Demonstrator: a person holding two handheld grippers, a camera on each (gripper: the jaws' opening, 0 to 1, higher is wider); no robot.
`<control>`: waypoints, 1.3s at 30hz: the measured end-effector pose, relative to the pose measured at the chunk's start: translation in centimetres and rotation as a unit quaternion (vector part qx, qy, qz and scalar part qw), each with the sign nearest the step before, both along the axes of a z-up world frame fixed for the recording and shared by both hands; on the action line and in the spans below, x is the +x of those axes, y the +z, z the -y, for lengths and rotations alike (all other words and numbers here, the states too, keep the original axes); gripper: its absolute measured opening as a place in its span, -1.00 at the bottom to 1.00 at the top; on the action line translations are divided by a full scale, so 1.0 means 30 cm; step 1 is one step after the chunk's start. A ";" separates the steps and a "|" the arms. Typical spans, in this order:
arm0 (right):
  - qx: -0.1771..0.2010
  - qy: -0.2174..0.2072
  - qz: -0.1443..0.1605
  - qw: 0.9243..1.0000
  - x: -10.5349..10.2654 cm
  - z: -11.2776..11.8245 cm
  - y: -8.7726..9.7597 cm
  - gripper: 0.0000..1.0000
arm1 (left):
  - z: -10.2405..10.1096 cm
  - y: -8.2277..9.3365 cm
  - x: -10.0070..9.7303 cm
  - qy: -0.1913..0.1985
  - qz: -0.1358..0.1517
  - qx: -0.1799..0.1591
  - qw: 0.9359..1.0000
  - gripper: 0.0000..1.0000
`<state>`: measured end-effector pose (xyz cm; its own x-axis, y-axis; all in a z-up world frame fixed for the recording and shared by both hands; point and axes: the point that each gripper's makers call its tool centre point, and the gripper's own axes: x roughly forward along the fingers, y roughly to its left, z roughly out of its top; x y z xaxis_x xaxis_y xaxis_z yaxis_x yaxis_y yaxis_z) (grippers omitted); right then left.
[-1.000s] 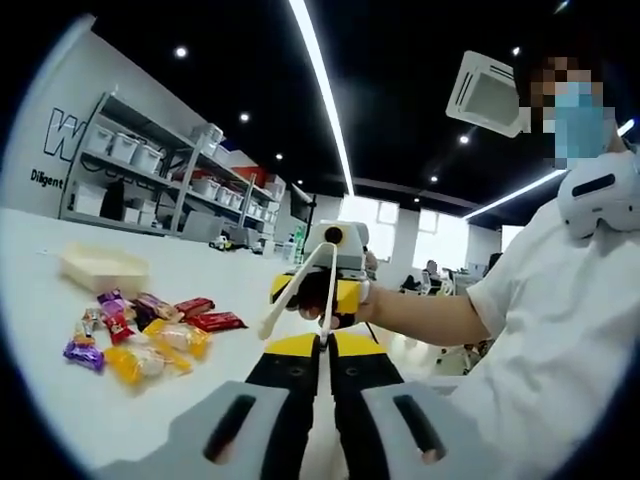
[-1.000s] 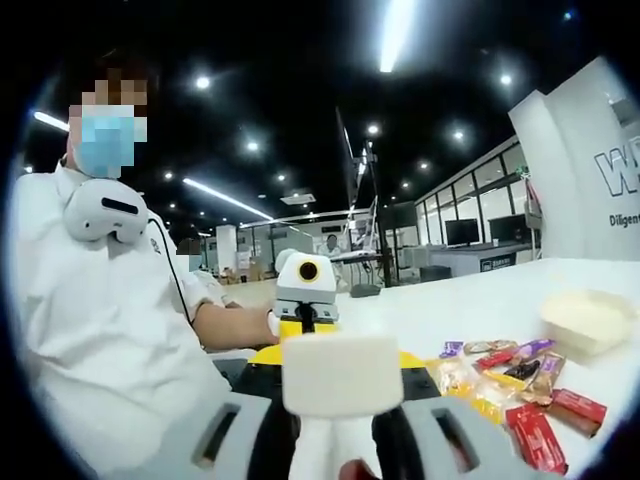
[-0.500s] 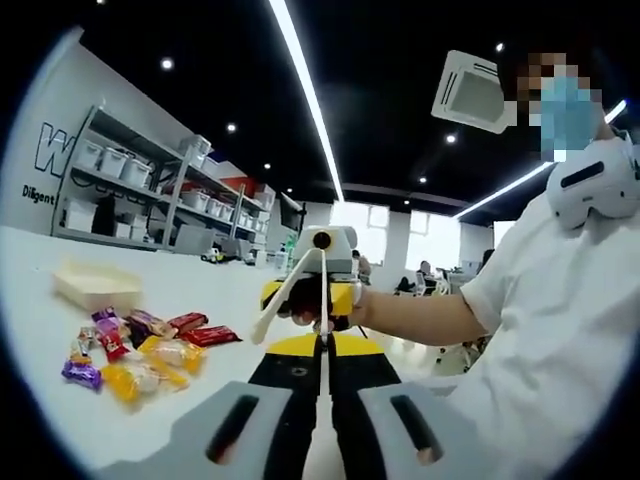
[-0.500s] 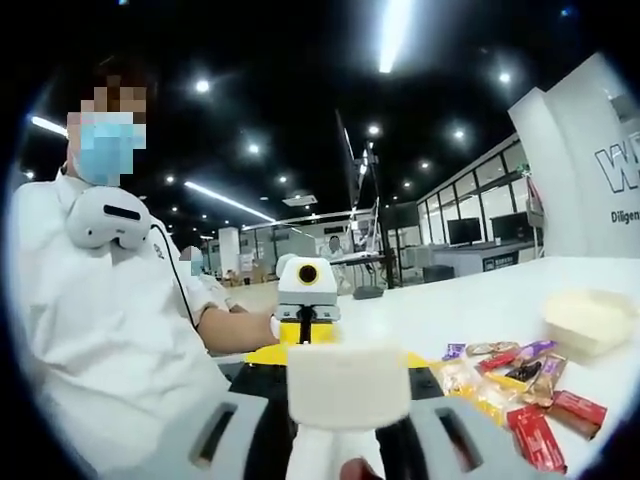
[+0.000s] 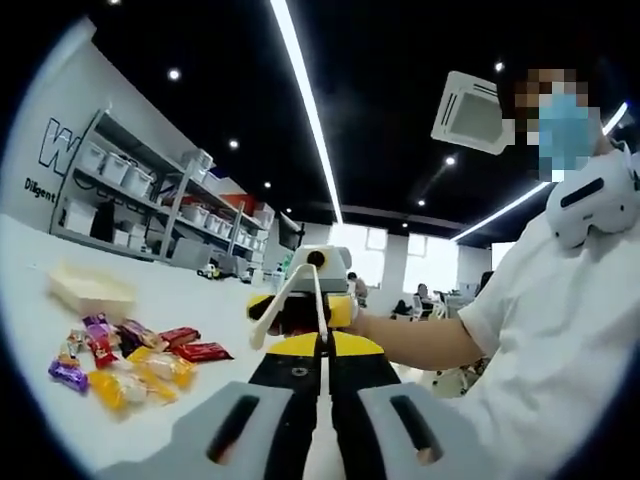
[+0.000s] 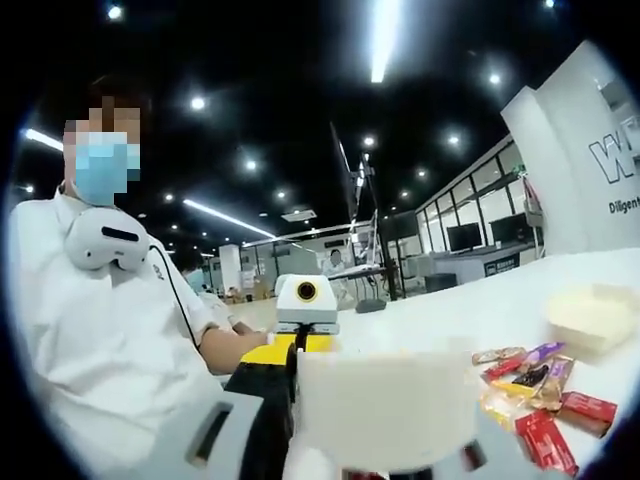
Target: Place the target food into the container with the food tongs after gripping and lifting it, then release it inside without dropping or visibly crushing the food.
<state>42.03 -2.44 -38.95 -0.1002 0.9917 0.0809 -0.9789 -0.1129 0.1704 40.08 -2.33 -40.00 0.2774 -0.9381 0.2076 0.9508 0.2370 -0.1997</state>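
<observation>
A wide office hall with dark ceiling and strip lights surrounds a white table (image 5: 190, 290). On it lies a loose heap of wrapped snacks (image 5: 125, 350), the food to be moved, with the pale shallow container (image 5: 90, 290) just beyond it and apart from it. The white food tongs (image 5: 290, 300) stand between the two grippers, their broad end now looming much larger in the right gripper view than half a second ago. The left gripper (image 5: 320, 395) has its fingers pressed together with the tongs' thin end between them. The right gripper (image 6: 375, 470) is largely hidden behind the tongs, so whether its fingers are apart or together cannot be told. A person in a white shirt (image 6: 100, 330) holds both tools.
</observation>
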 end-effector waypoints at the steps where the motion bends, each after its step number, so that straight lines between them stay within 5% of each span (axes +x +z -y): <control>1: 0.002 -0.001 -0.002 1.000 0.002 -0.001 0.004 -0.45 | 0.000 0.003 0.002 0.002 0.001 -0.004 1.000 -1.00; 39: 0.045 0.014 -0.037 0.998 -0.003 0.007 0.068 -0.46 | 0.054 0.037 -0.002 -0.013 0.020 -0.016 1.000 -1.00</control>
<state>41.94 -2.66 -36.92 -0.1184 0.9768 0.1784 -0.9601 -0.1585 0.2305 40.03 -3.95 -38.90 0.2441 -0.9375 0.2480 0.9638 0.2063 -0.1687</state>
